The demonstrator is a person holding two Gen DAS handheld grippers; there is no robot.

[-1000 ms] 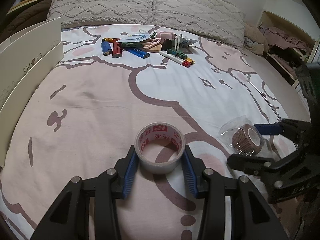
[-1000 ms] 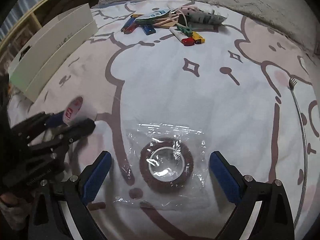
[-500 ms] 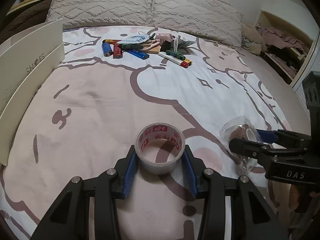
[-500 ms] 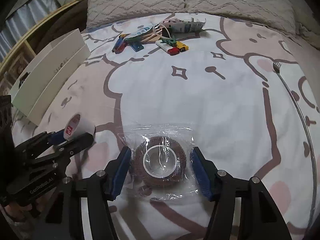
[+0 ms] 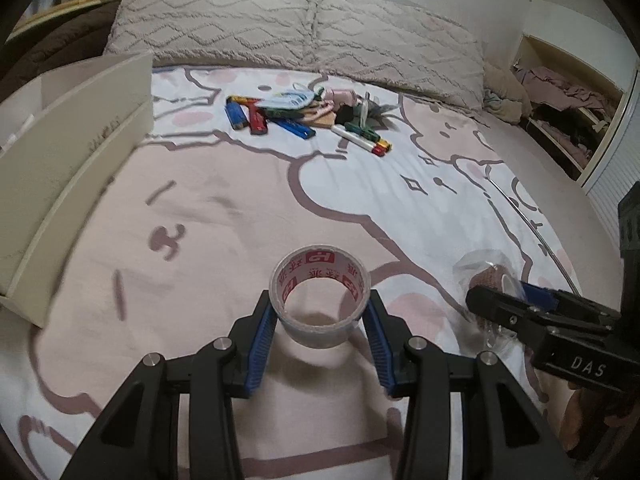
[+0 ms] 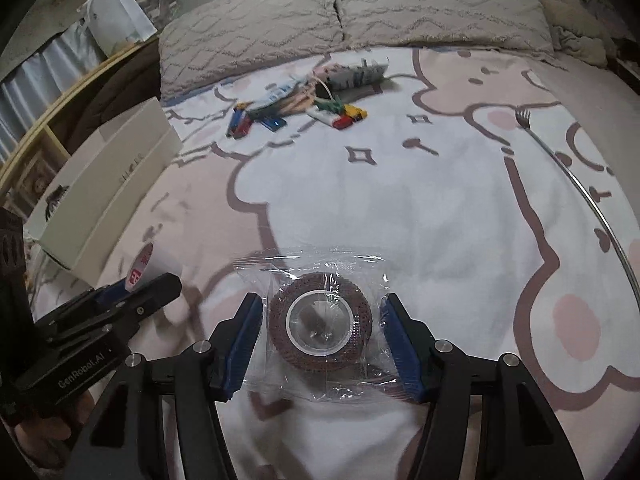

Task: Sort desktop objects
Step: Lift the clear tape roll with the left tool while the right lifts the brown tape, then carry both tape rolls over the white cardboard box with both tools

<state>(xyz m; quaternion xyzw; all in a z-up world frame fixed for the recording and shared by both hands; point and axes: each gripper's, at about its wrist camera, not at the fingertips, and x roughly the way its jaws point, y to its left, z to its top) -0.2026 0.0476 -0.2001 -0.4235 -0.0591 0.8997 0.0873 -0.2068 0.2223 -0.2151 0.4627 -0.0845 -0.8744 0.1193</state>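
A grey tape roll (image 5: 320,292) with red print sits between the blue pads of my left gripper (image 5: 319,301), which is shut on it and holds it a little above the bedsheet. A brown bandage roll (image 6: 320,320) in a clear plastic wrapper is clamped in my right gripper (image 6: 322,306), also slightly off the bed. In the left wrist view the right gripper (image 5: 500,294) and its brown roll (image 5: 486,276) show at the right. The right wrist view has the left gripper (image 6: 156,280) with the tape roll (image 6: 142,264) at the left.
A white open box (image 5: 72,168) lies along the bed's left side. A pile of lighters, markers and small packets (image 5: 304,116) sits near the pillows (image 5: 296,32). A long thin metal rod with a fork tip (image 6: 560,160) lies at the right. A cluttered shelf (image 5: 560,100) stands beyond the bed.
The right gripper's jaws closed from wide apart onto the wrapped brown roll. Both grippers then rose, lifting their rolls off the sheet.
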